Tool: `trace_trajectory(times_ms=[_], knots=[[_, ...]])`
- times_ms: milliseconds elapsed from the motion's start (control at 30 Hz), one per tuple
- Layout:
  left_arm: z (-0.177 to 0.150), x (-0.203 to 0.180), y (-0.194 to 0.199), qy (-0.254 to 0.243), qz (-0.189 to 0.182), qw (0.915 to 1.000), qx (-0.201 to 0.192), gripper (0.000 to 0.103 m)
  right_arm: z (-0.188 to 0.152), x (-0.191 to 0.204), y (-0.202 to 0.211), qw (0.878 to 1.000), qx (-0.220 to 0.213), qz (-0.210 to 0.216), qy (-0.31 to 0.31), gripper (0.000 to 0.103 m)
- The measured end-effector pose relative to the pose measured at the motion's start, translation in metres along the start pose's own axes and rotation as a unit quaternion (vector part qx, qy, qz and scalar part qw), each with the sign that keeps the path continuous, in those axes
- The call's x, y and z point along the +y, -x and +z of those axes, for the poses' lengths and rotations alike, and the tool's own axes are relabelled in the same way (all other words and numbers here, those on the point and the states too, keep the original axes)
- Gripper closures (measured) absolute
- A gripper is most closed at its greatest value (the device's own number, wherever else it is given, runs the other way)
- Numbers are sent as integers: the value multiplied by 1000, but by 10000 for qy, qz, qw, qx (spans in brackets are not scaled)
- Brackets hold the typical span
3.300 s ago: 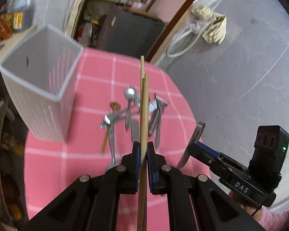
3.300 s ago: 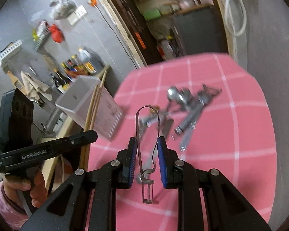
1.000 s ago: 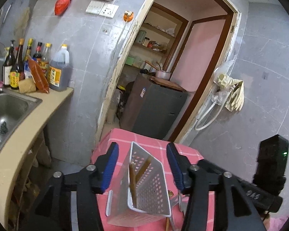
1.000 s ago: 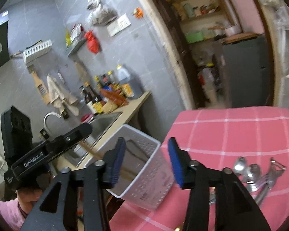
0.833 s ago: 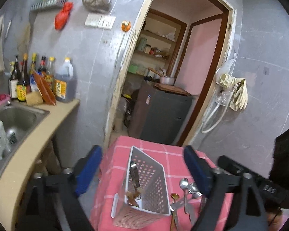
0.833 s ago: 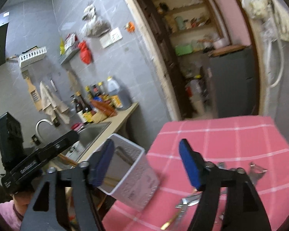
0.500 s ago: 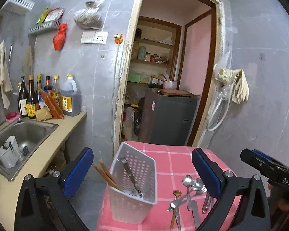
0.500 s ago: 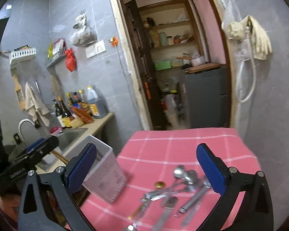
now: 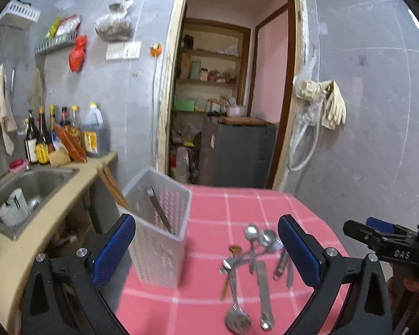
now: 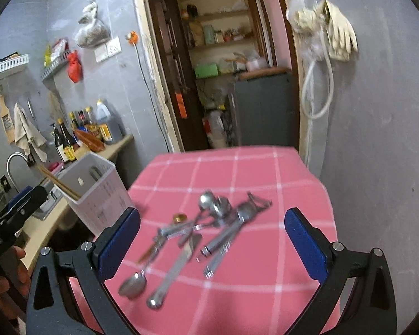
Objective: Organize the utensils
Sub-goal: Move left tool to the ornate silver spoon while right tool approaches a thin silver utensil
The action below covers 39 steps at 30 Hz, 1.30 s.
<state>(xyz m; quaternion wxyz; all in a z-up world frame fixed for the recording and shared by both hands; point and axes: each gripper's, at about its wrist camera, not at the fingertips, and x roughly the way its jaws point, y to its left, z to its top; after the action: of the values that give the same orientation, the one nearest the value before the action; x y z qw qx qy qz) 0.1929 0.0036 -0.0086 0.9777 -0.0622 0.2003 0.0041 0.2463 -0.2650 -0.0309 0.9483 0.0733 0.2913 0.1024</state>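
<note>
A white perforated holder (image 9: 159,229) (image 10: 97,198) stands at the left edge of the pink checked table (image 9: 231,206) (image 10: 265,173). Wooden chopsticks (image 9: 111,184) (image 10: 58,185) and a metal utensil (image 9: 159,209) lean inside it. A heap of metal spoons and other utensils (image 9: 251,256) (image 10: 198,229) lies loose on the cloth to its right. My left gripper (image 9: 206,245) is wide open and empty, back from the holder and the heap. My right gripper (image 10: 212,243) is also wide open and empty, above the heap's near side. Each view shows the other gripper at its edge.
A counter with a steel sink (image 9: 19,192) and several bottles (image 9: 56,136) runs along the left, close to the holder. Behind the table is a doorway with a dark cabinet (image 9: 237,153). A grey wall with hanging gloves (image 9: 326,103) borders the table's right side.
Both grippers opened wide and pulled back from the holder, leaving the chopsticks and the metal utensil inside it. The loose heap on the cloth came into view.
</note>
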Motion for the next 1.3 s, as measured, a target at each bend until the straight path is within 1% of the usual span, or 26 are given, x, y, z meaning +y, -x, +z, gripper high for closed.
trace_trajectory(times_ms=[133,233,300,467,500,567,600,633,667,733,800,867,900,933,967,1033,1100,1300], knots=[[-17,-7,-12,-13,-161,9989,442,0,-14,-19,-15,9988,426,132,-179,1],[-30,-11,-26,17,-324,9964,778,0,-27,-28,-32,9965,750,209,-288,2],[-38,-12,-37,105,-416,9935,1053,0,-35,-32,-44,9943,975,286,-327,4],[-60,-15,-62,313,-532,9859,1553,1,-48,-36,-77,9875,1468,450,-341,27],[-63,-16,-67,332,-542,9843,1647,3,-50,-36,-81,9868,1518,461,-338,28],[-71,-17,-78,381,-589,9801,1857,15,-52,-36,-93,9846,1634,524,-342,33],[-74,-18,-83,408,-608,9778,1961,23,-53,-35,-99,9835,1695,536,-326,37],[-77,-18,-88,443,-643,9752,2069,29,-54,-35,-107,9823,1764,550,-306,40],[-80,-19,-94,476,-665,9726,2177,31,-54,-34,-114,9812,1823,569,-290,44],[-85,-19,-105,534,-684,9672,2388,42,-53,-33,-125,9799,1893,575,-276,49],[-90,-20,-115,589,-681,9622,2572,49,-52,-32,-136,9786,1959,569,-272,51],[-93,-21,-123,588,-670,9595,2672,54,-51,-31,-147,9775,2010,561,-291,56],[-94,-22,-126,583,-666,9584,2713,58,-51,-31,-152,9768,2052,538,-298,58],[-95,-23,-130,571,-672,9570,2763,63,-51,-30,-158,9758,2107,496,-300,62],[-96,-24,-134,551,-690,9557,2807,65,-51,-29,-164,9747,2167,449,-307,66],[-97,-28,-140,472,-663,9535,2901,70,-51,-28,-172,9738,2212,395,-346,68],[-98,-29,-144,446,-660,9516,2967,72,-49,-27,-178,9737,2217,367,-374,68],[-100,-31,-162,426,-518,9452,3197,77,-44,-21,-193,9705,2366,221,-406,76]])
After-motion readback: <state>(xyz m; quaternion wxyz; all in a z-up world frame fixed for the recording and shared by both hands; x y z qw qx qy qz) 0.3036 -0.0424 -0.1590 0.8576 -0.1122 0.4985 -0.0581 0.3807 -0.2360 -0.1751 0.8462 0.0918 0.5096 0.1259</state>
